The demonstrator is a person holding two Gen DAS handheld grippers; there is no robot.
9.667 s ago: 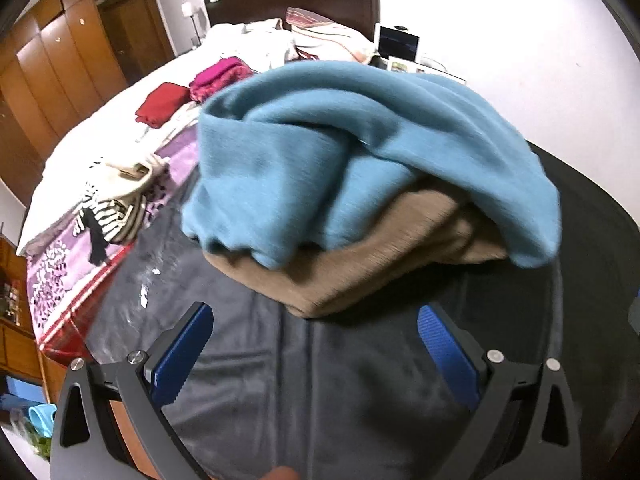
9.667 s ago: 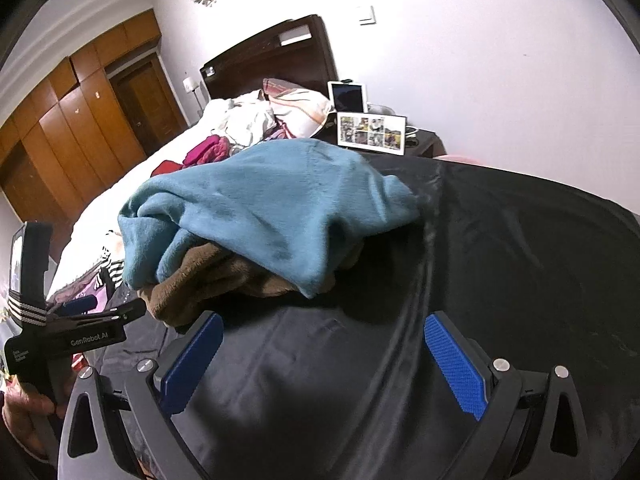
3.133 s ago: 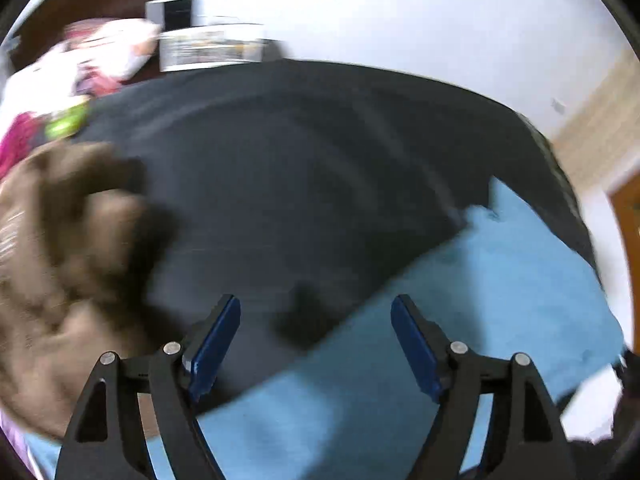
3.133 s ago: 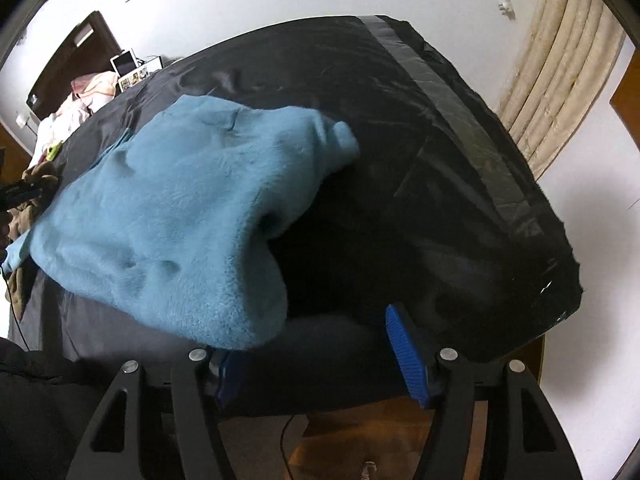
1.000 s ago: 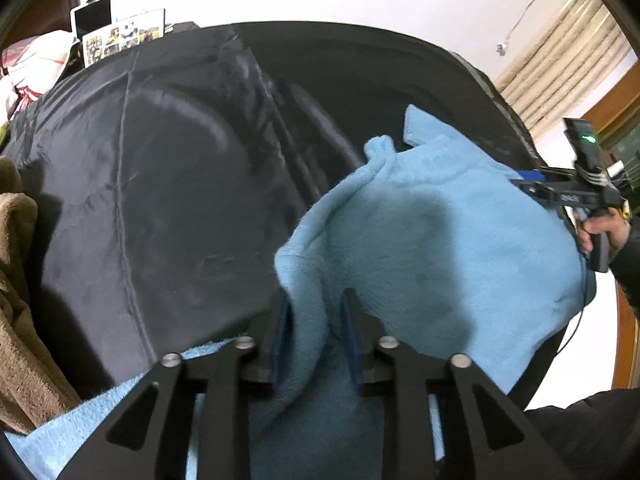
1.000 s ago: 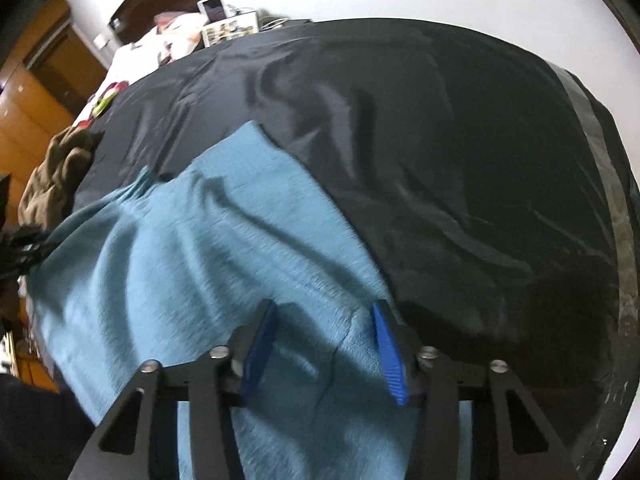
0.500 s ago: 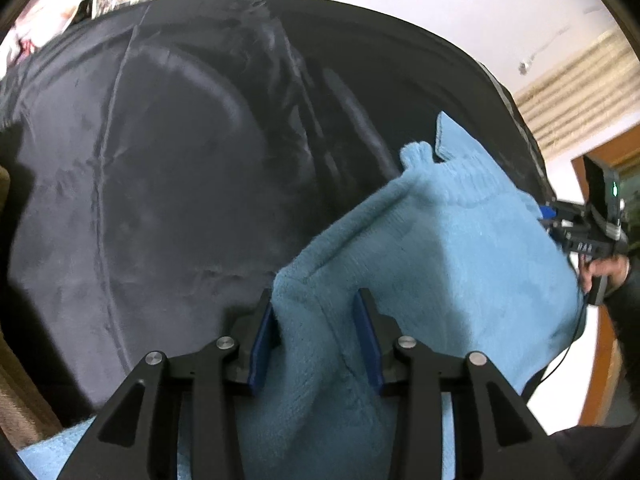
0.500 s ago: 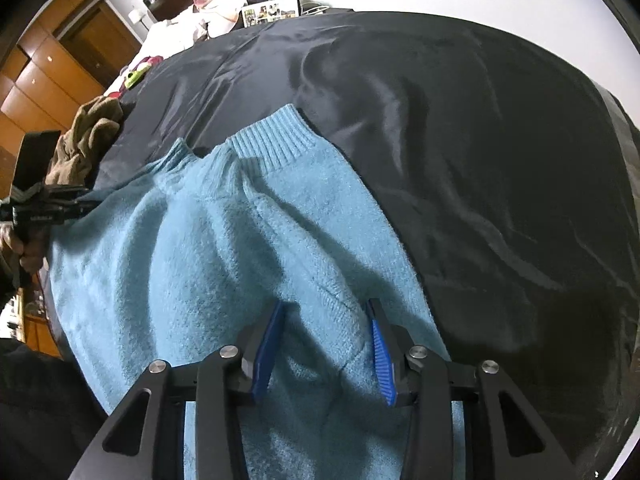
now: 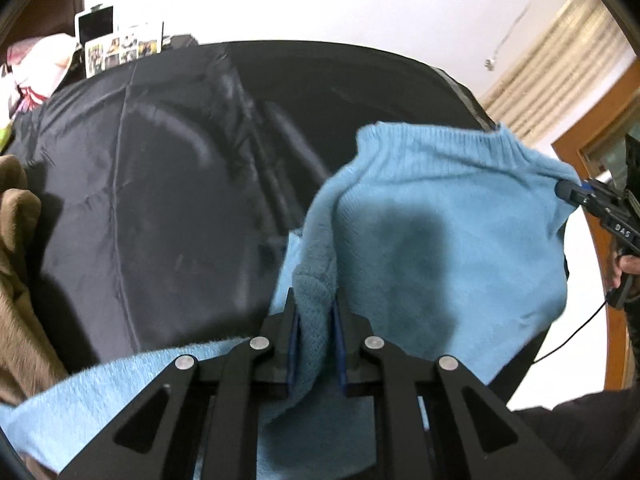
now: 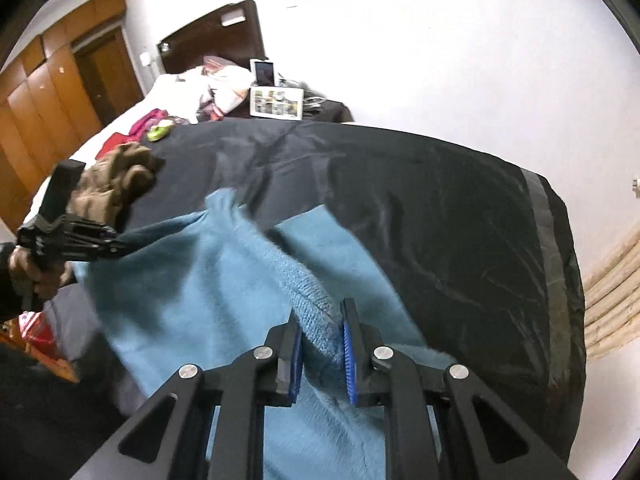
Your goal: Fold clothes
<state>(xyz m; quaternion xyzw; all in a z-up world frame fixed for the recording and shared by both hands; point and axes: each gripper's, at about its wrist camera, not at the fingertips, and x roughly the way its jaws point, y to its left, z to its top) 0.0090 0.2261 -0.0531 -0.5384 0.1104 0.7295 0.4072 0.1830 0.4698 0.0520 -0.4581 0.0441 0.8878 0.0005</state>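
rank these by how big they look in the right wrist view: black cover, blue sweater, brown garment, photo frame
1. black cover, fills most of the view
2. blue sweater, though it is nearest the lens, which inflates it
3. brown garment
4. photo frame, farthest off, so its true size is unsure

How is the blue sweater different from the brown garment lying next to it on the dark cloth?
The blue sweater is pinched in both the left gripper and the right gripper, partly raised off the dark cloth; the brown garment is in neither. The blue sweater is stretched out between them, the brown garment crumpled in a heap. Both look like soft knitwear.
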